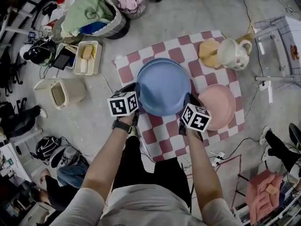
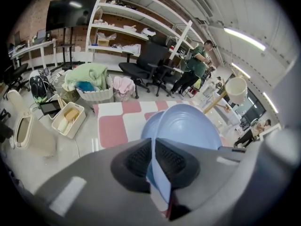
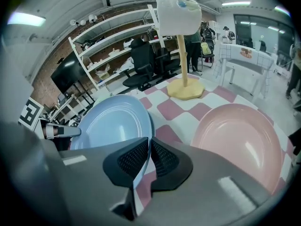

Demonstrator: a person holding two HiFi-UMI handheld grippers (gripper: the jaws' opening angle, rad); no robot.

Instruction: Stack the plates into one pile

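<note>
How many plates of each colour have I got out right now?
blue plates: 2, nested, with the lower one's rim peeking out at the far edge
pink plate: 1
Total: 3 plates

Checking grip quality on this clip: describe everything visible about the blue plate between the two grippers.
The blue plate is round, pale blue and glossy, with a shallow well and raised rim. The left gripper and right gripper are each shut on its near edge, one per side. It lies roughly level over the pink-and-white checked cloth, beside the pink plate. A second blue rim peeks out behind it; whether they touch is unclear.
</note>
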